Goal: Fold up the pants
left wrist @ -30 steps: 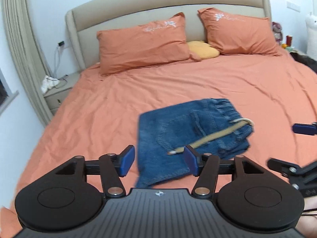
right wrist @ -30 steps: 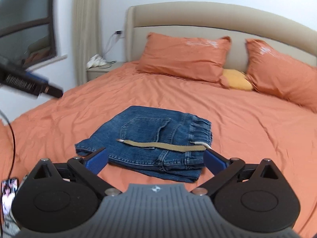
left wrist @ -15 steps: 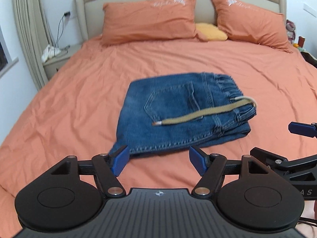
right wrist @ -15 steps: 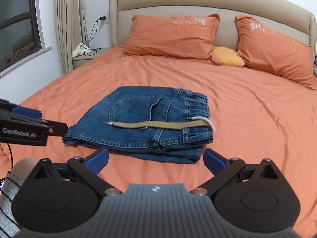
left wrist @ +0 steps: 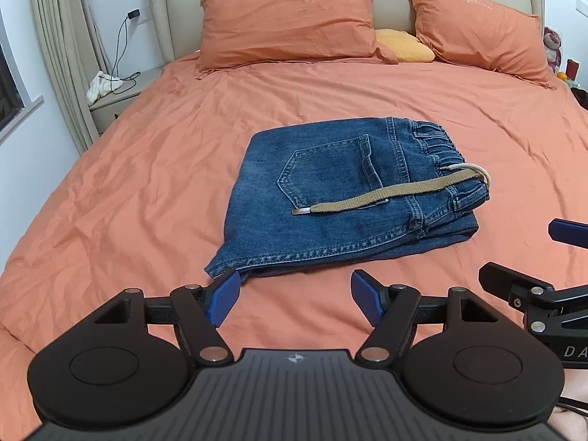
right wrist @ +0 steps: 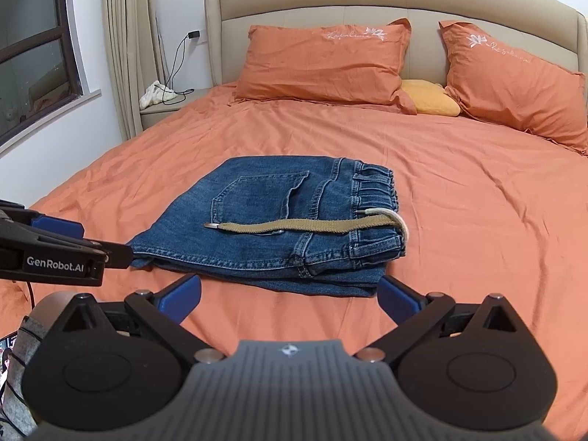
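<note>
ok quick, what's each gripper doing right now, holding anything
Left gripper: open, holding nothing, just short of the folded jeans.
Right gripper: open, holding nothing, also short of the jeans.

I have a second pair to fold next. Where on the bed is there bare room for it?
Bare sheet lies left of the folded jeans toward the nightstand, between the jeans and the pillows, and right of the waistband. The near strip is crowded: both grippers' open fingers hang there.
</note>
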{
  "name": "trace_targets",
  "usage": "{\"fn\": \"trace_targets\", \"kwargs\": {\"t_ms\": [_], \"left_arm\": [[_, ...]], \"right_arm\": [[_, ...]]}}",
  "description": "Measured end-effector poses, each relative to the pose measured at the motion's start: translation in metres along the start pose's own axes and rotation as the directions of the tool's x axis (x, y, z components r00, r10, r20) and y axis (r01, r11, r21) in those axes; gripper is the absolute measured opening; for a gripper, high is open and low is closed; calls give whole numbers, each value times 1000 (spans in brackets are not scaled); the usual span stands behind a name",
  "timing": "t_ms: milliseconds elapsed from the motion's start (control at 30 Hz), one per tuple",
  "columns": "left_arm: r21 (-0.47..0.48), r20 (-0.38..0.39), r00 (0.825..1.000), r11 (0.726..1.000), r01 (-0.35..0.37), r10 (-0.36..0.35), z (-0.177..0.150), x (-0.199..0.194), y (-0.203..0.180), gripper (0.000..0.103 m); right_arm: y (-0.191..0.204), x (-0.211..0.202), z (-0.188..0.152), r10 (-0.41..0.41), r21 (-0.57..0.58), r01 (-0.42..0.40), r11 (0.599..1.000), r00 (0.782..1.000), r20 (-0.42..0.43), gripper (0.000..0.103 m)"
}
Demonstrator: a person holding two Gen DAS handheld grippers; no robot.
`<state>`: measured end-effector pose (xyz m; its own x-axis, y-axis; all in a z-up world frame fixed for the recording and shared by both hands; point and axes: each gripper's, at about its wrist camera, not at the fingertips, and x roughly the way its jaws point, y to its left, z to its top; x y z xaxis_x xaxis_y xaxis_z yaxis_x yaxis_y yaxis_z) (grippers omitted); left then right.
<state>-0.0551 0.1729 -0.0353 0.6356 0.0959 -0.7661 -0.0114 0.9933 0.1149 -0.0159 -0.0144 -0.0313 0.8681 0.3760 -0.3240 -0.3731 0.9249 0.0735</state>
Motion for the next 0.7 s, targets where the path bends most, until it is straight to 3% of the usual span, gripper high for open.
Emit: {"fn": "trace_targets", "kwargs": {"t_ms": [700], "left_arm": [[2, 11, 1000, 1000, 3, -3, -1, -6, -3, 81]], "right_arm": [[0, -15, 1, -5, -1, 5, 1000, 999, 38, 98]]}}
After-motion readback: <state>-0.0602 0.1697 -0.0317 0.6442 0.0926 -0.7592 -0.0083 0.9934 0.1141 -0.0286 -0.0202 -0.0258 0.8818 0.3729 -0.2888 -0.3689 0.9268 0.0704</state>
